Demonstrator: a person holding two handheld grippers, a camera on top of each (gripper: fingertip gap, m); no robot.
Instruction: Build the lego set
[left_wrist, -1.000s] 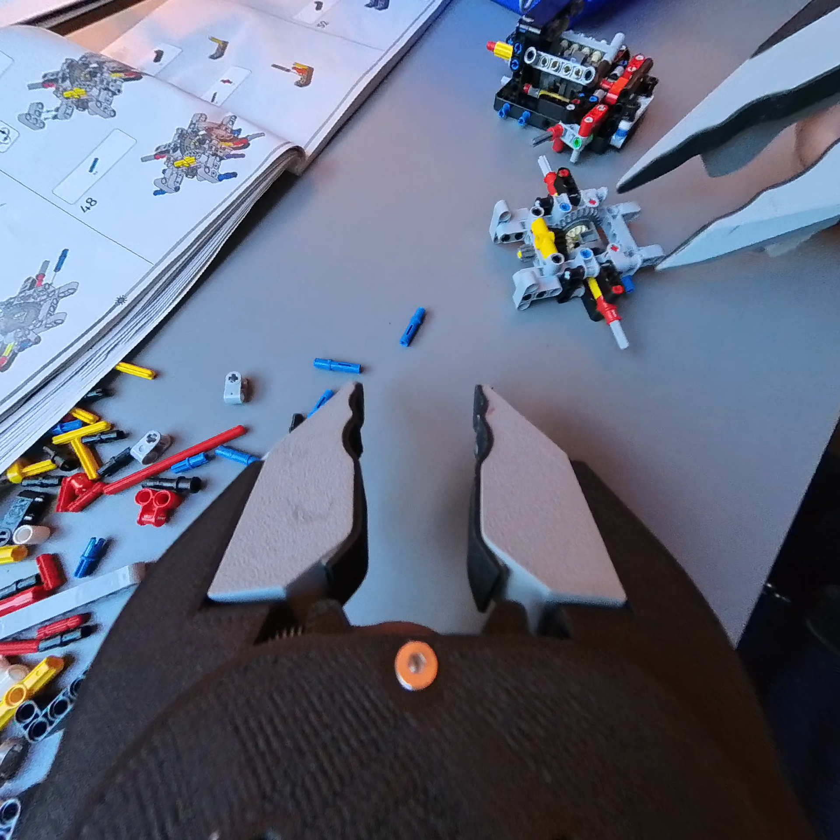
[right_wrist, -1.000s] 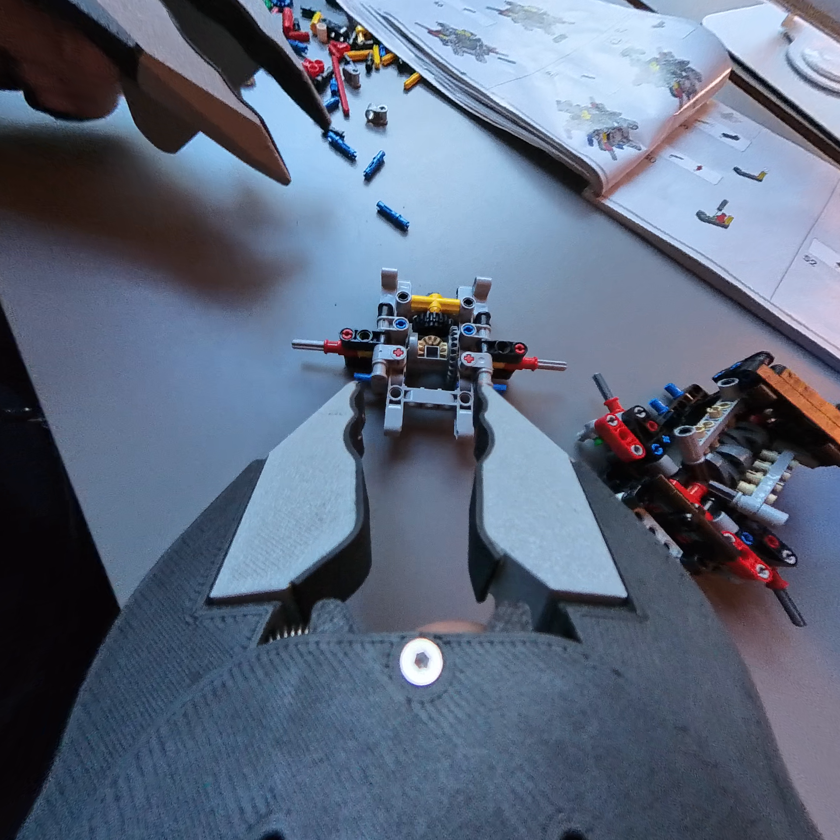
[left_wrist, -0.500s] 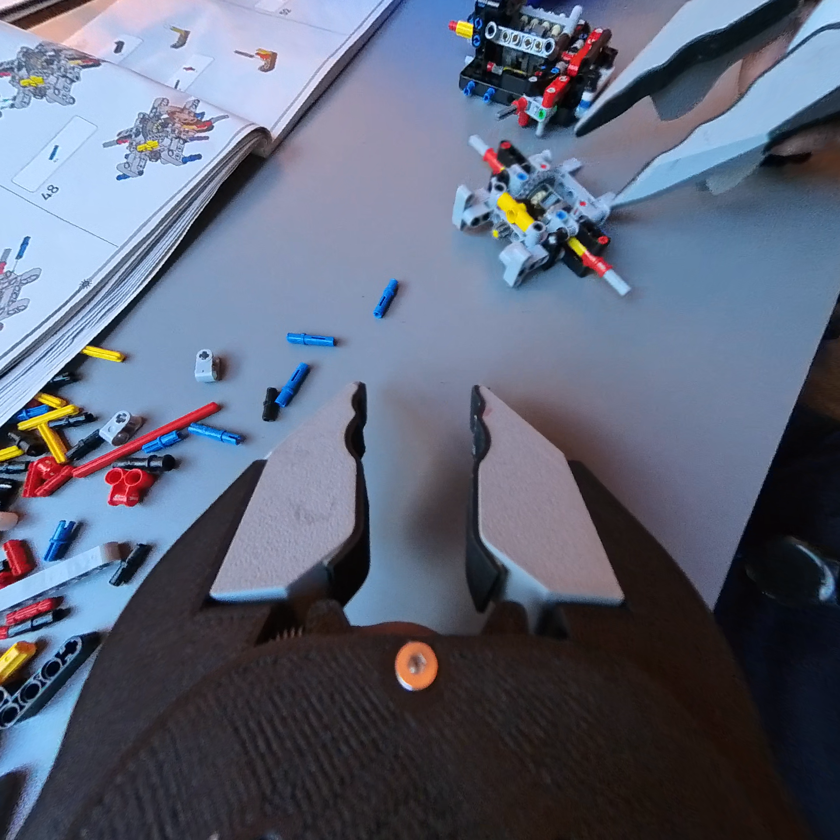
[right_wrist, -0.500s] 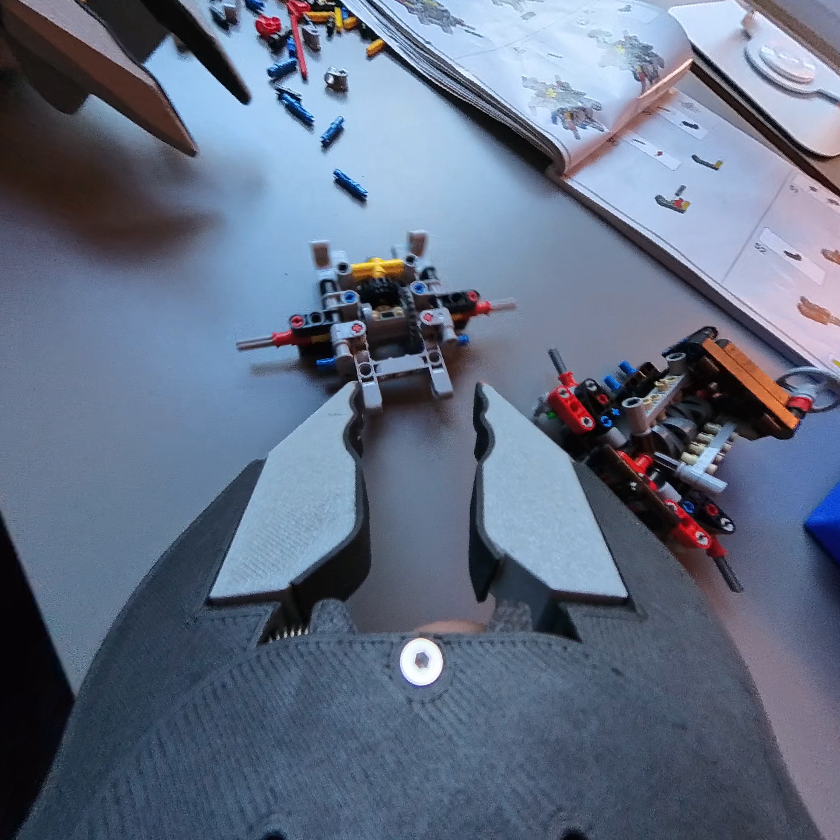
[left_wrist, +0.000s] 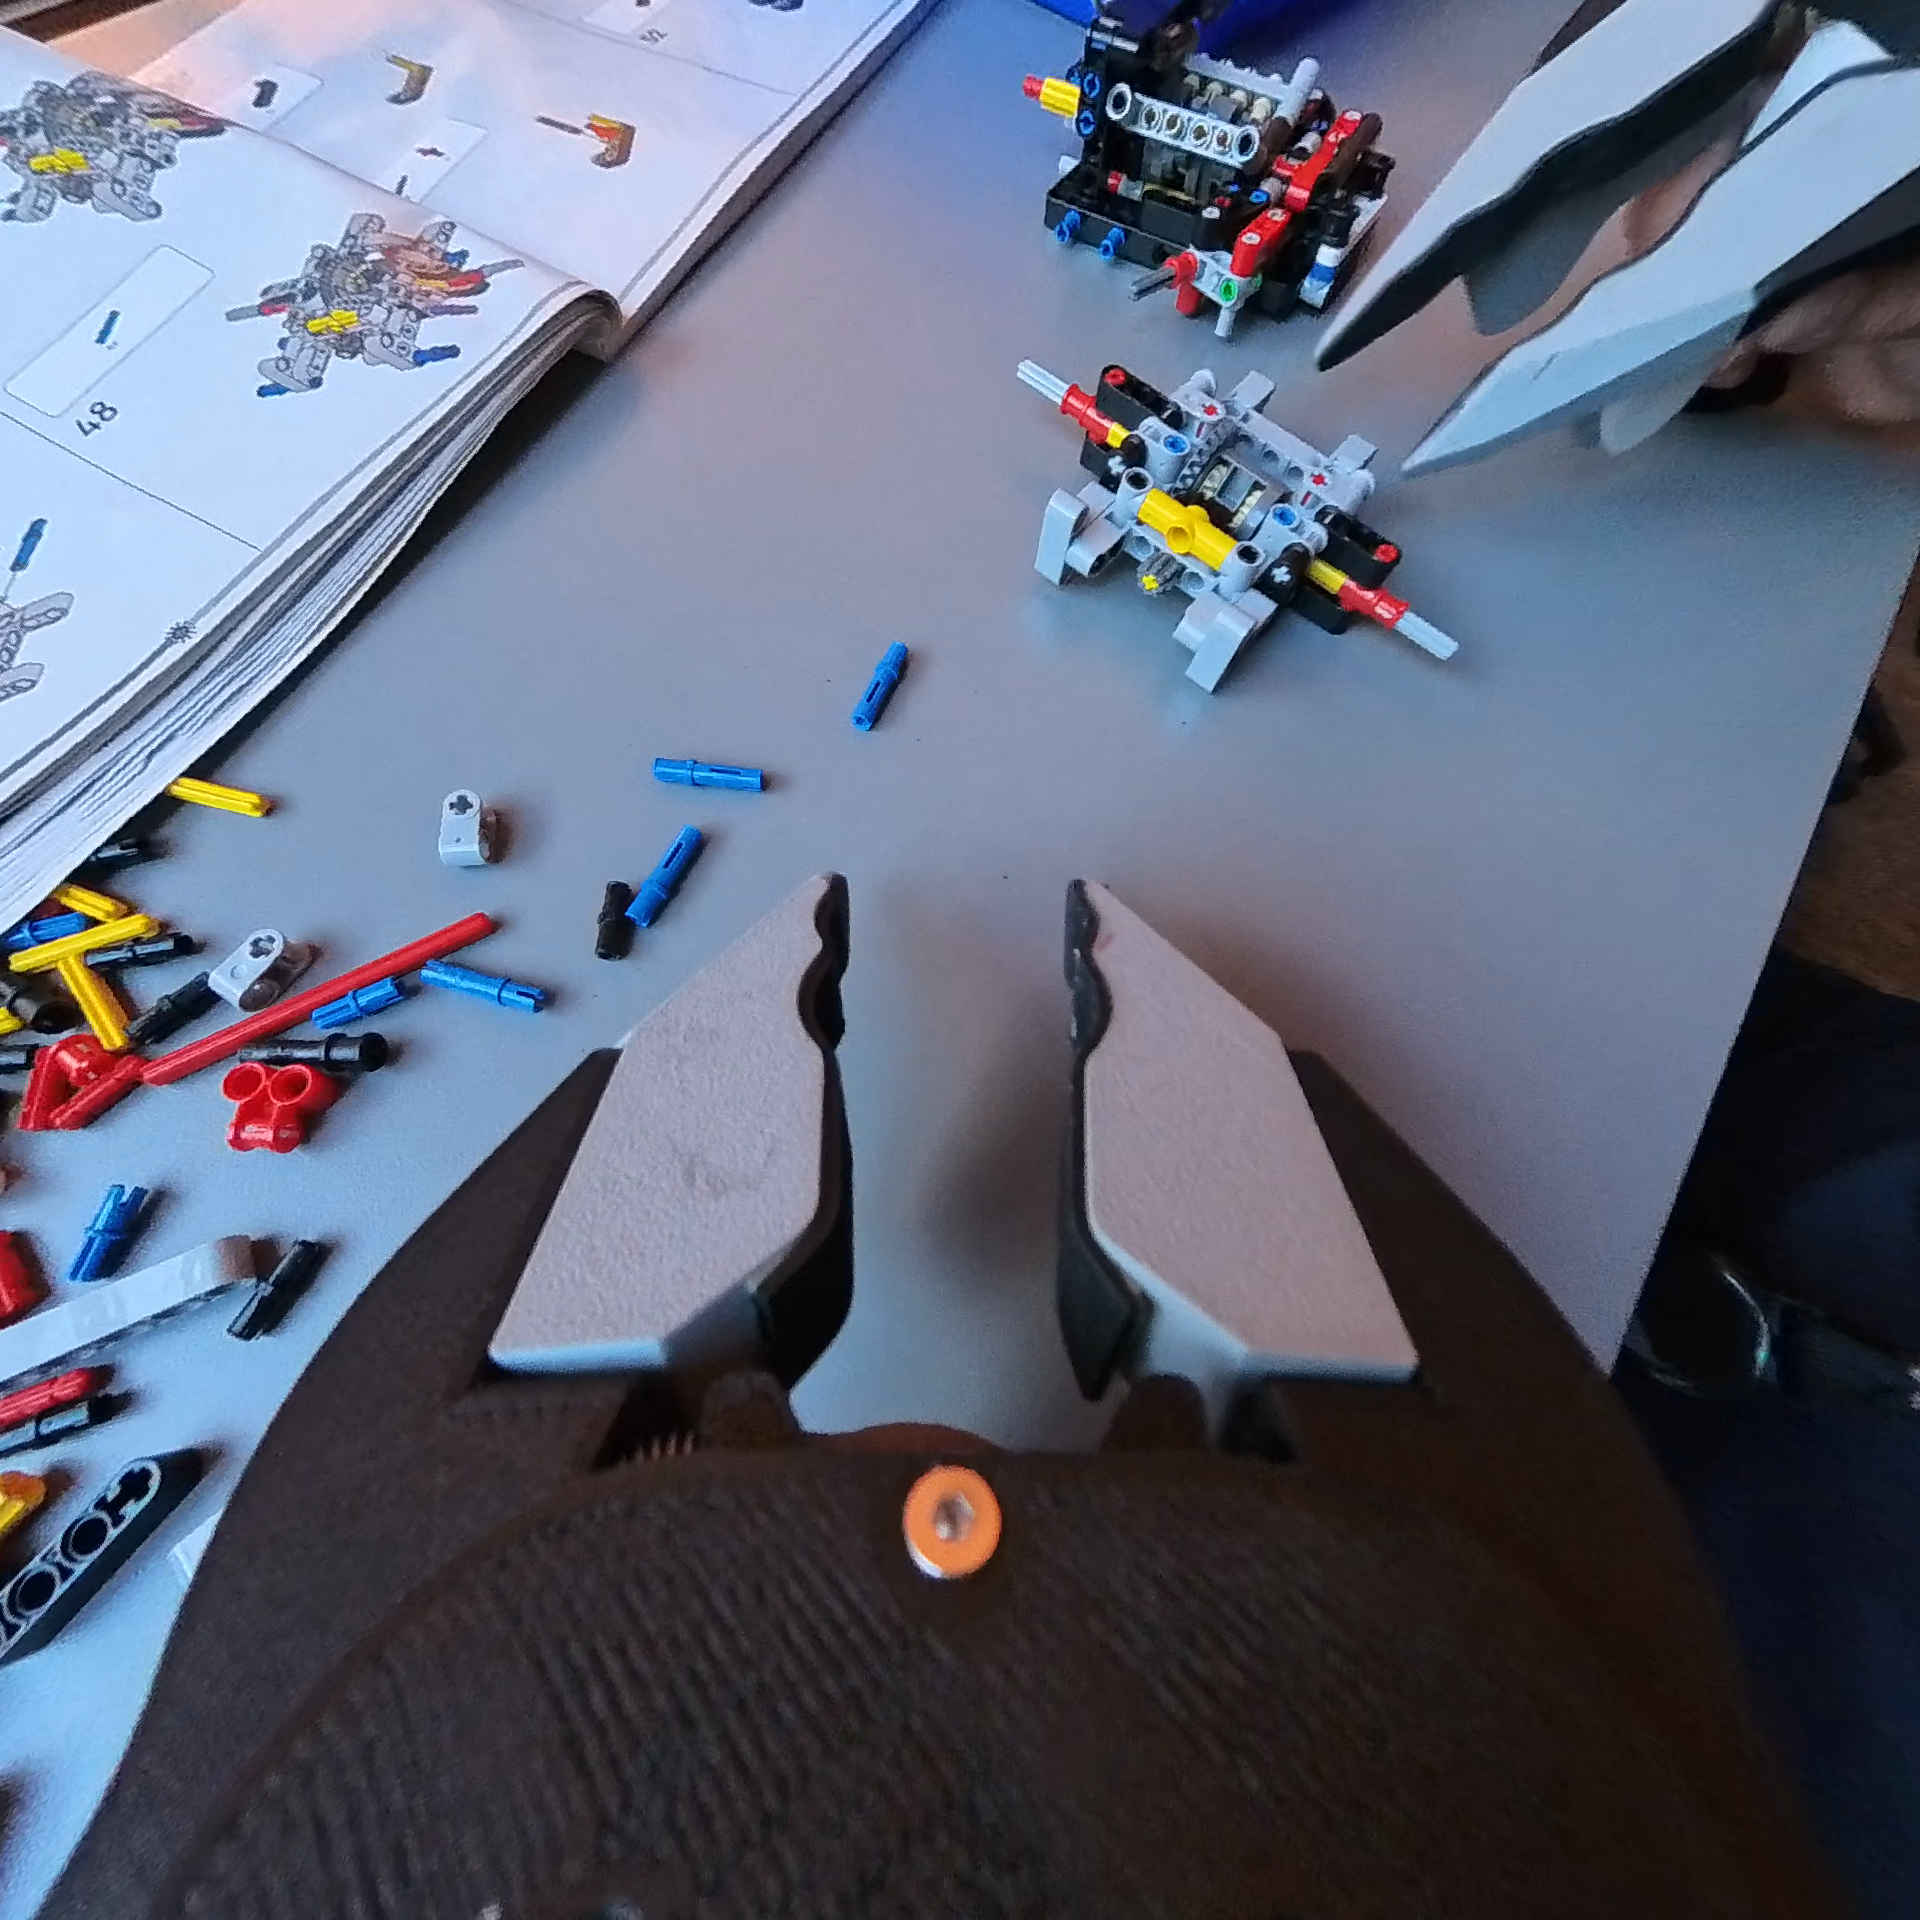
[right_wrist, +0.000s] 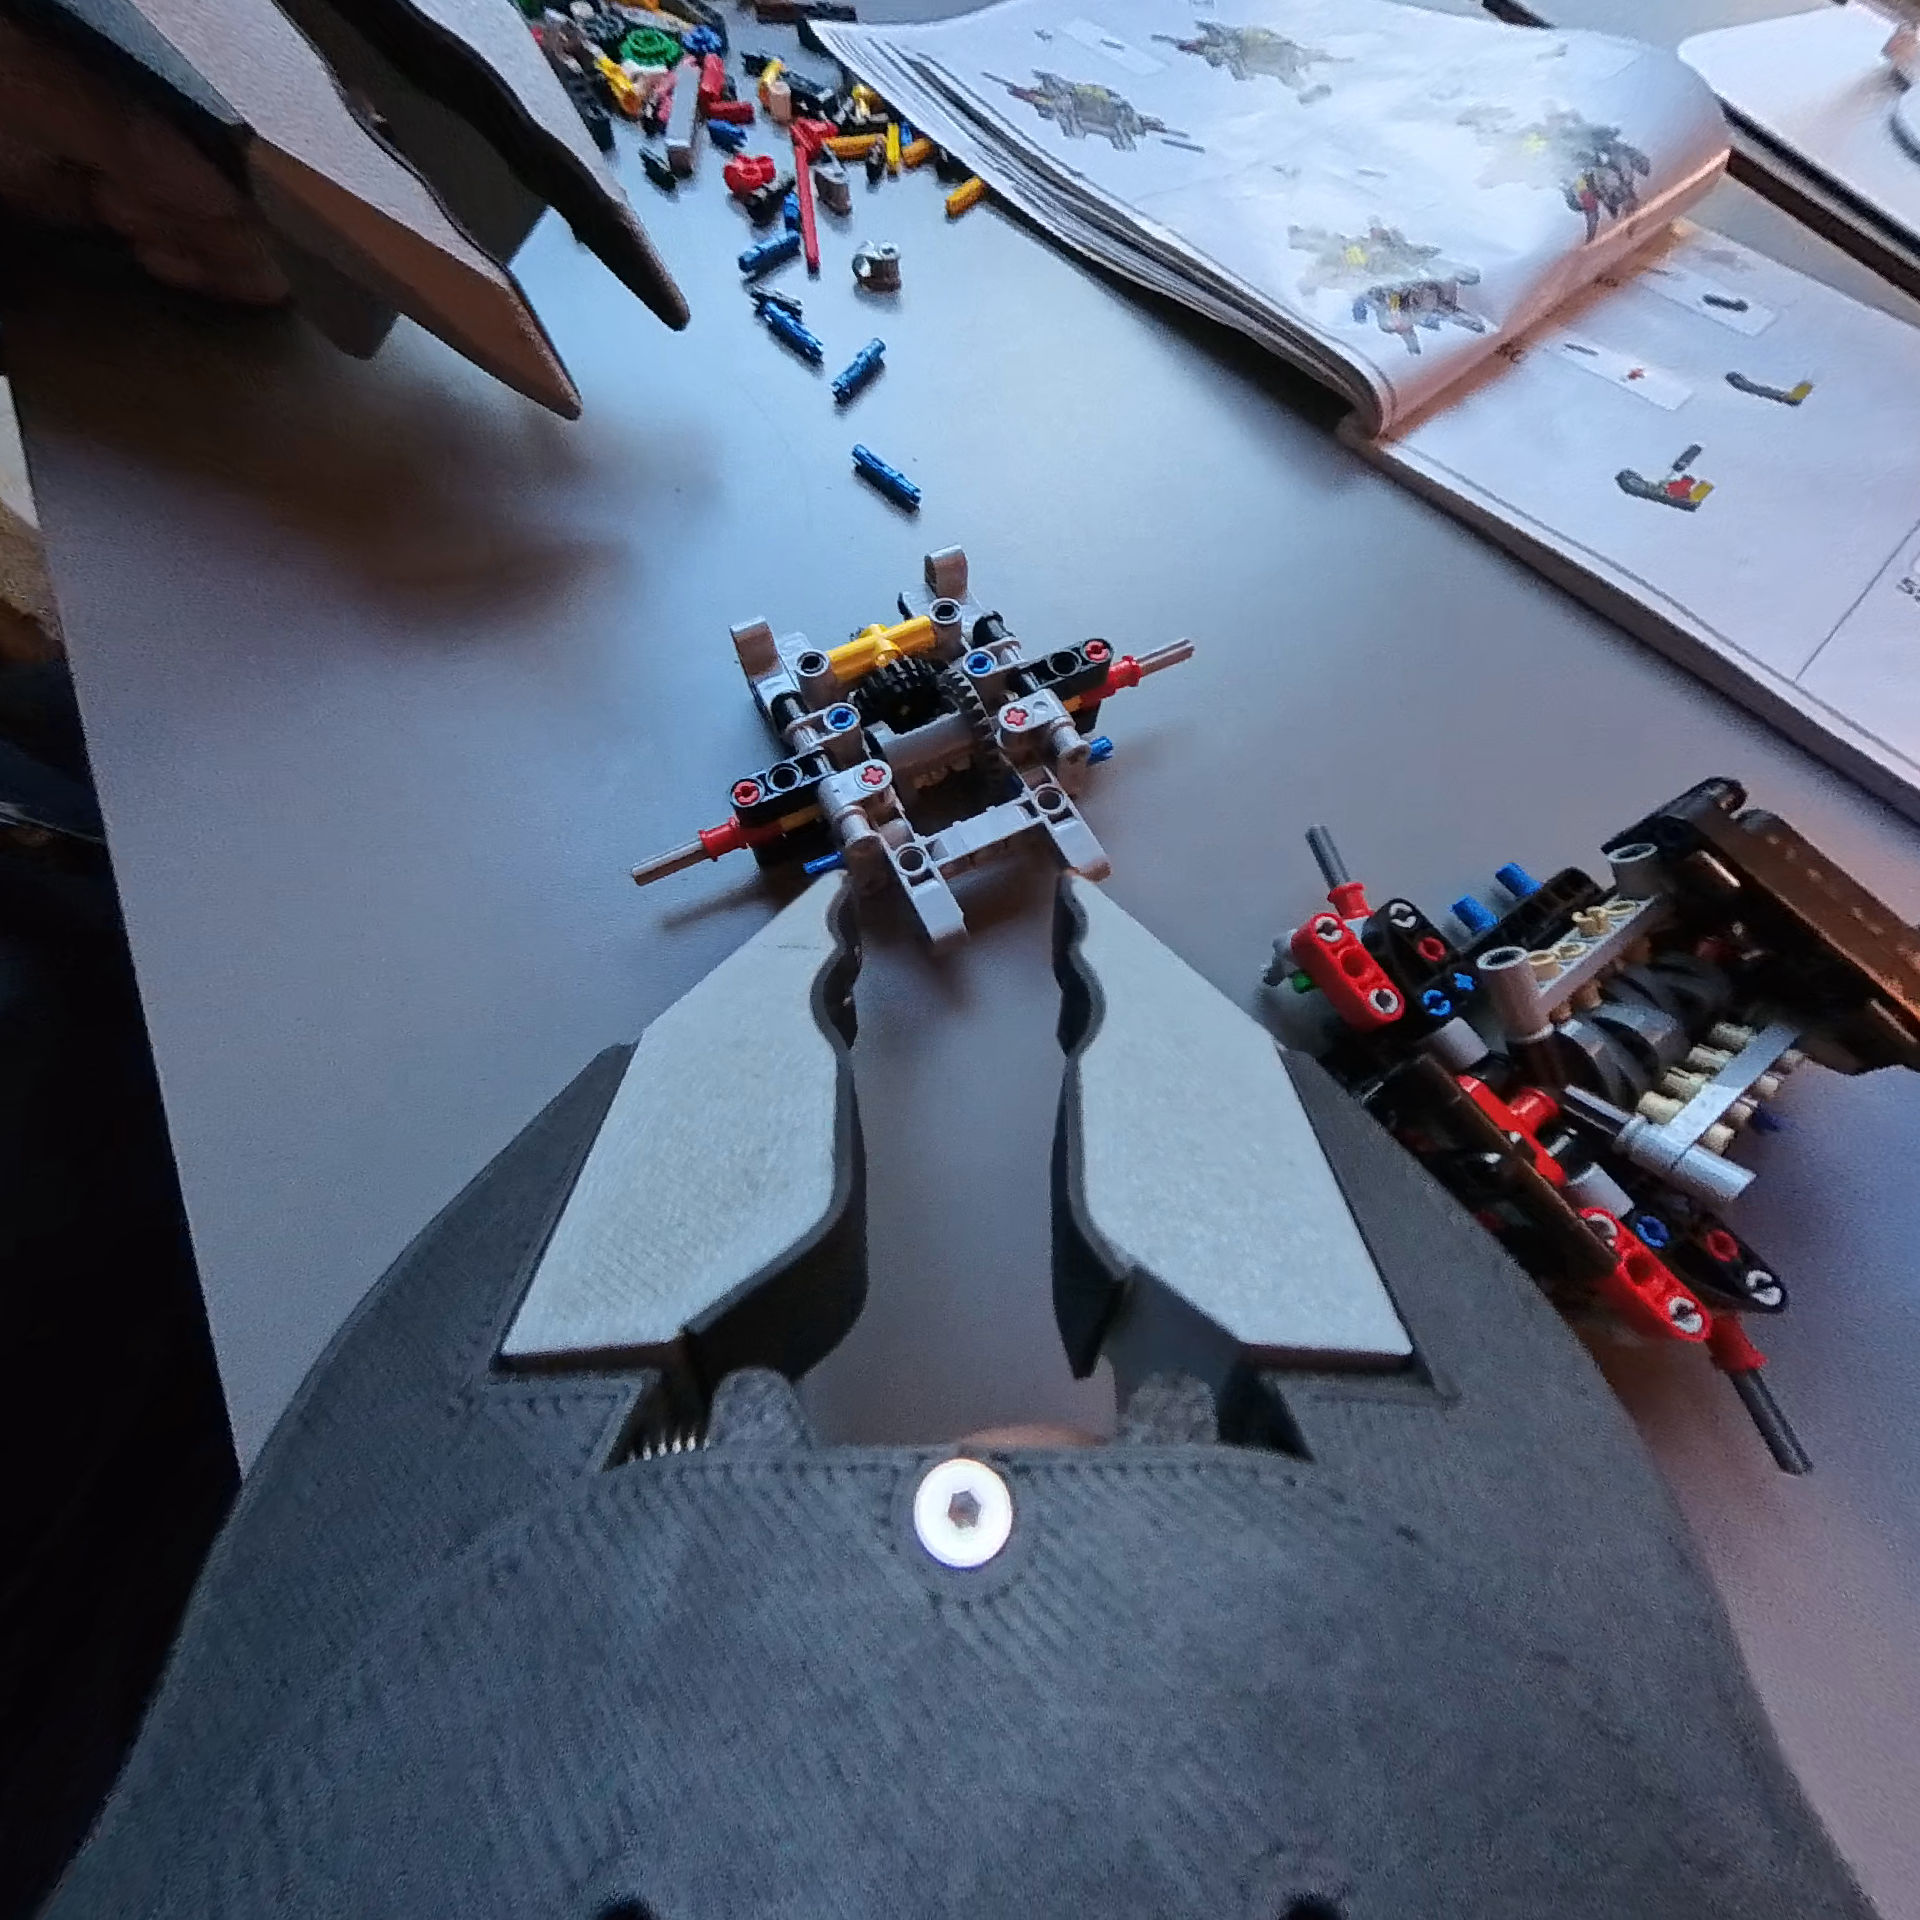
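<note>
My right gripper (right_wrist: 956, 888) is open, its tips at the near end of a small grey brick assembly (right_wrist: 914, 738) with a yellow connector, a black gear and red-tipped axles. One grey leg of the assembly lies between the tips and the other sits at the right fingertip; the pads do not press on it. In the left wrist view the right gripper (left_wrist: 1366, 416) has its lower tip touching the assembly (left_wrist: 1216, 509). My left gripper (left_wrist: 956, 888) is open and empty over the bare grey table (left_wrist: 1299, 883), just right of loose blue pins (left_wrist: 665, 875). It also shows in the right wrist view (right_wrist: 623, 364).
A larger black, red and grey assembly (right_wrist: 1558, 1049) lies right of the small one. An open instruction booklet (left_wrist: 260, 312) lies at the far left. Several loose coloured parts (left_wrist: 156, 1018) are scattered below it. The table edge (left_wrist: 1766, 831) runs close on the right. The gap from one gripper's tips to the other's is roughly 15 centimeters.
The right gripper drew back, then came up to the small assembly again with its jaws narrower. The assembly has turned on the table. The left gripper shifted slightly and narrowed a little, still empty.
</note>
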